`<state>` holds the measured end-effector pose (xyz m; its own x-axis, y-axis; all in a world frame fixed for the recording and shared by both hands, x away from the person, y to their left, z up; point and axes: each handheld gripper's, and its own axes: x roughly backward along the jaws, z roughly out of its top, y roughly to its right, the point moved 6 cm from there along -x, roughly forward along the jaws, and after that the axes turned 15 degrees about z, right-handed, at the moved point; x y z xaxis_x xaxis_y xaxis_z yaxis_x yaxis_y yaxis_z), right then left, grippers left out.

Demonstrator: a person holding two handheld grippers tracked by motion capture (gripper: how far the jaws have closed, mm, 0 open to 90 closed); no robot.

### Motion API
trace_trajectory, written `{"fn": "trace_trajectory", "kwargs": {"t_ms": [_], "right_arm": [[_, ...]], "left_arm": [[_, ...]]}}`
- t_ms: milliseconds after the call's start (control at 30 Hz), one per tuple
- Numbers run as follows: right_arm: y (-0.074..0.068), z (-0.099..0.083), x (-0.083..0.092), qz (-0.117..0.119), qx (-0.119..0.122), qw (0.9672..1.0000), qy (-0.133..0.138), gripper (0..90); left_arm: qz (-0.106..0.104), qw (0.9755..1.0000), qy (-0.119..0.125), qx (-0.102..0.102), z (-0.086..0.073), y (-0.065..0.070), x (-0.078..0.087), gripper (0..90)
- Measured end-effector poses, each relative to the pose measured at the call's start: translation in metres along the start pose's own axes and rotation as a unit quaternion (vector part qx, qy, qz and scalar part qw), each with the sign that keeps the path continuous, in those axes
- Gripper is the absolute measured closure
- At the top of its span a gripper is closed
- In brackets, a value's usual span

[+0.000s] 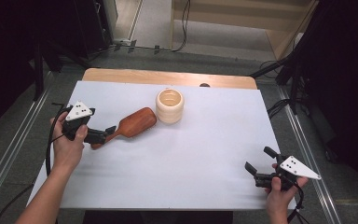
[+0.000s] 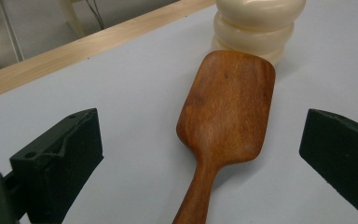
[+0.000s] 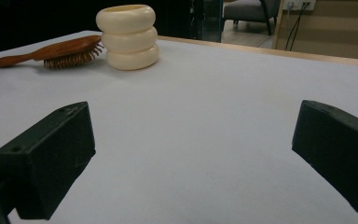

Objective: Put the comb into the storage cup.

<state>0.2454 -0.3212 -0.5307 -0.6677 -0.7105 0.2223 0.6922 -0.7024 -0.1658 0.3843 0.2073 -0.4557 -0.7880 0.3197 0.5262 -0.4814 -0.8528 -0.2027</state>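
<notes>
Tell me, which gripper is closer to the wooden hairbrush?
Left. The left gripper is open right at the brush's handle, its jaws on either side of it. The right gripper is open far off, near the table's opposite front corner.

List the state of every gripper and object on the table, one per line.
left gripper: open, jaws on either side of the brush handle, not closed on it.
right gripper: open, holding nothing, near the table's front right corner.
wooden hairbrush: lying bristles down, its head beside the cream holder.
cream holder: upright, open at the top, nothing seen inside.
</notes>
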Motion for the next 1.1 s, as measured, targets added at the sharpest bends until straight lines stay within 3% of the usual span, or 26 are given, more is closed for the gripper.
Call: {"fn": "trace_trajectory", "kwargs": {"t_ms": [633, 1100], "right_arm": [[0.0, 0.0, 0.0, 0.002, 0.0, 1.0, -0.001, 0.0], [0.0, 0.0, -0.001, 0.002, 0.001, 1.0, -0.001, 0.0]], "left_arm": [[-0.011, 0.9991, -0.038, -0.014, -0.003, 0.001, -0.018, 0.0], [-0.017, 0.9968, -0.072, -0.031, -0.011, -0.001, -0.03, 0.0]]}}
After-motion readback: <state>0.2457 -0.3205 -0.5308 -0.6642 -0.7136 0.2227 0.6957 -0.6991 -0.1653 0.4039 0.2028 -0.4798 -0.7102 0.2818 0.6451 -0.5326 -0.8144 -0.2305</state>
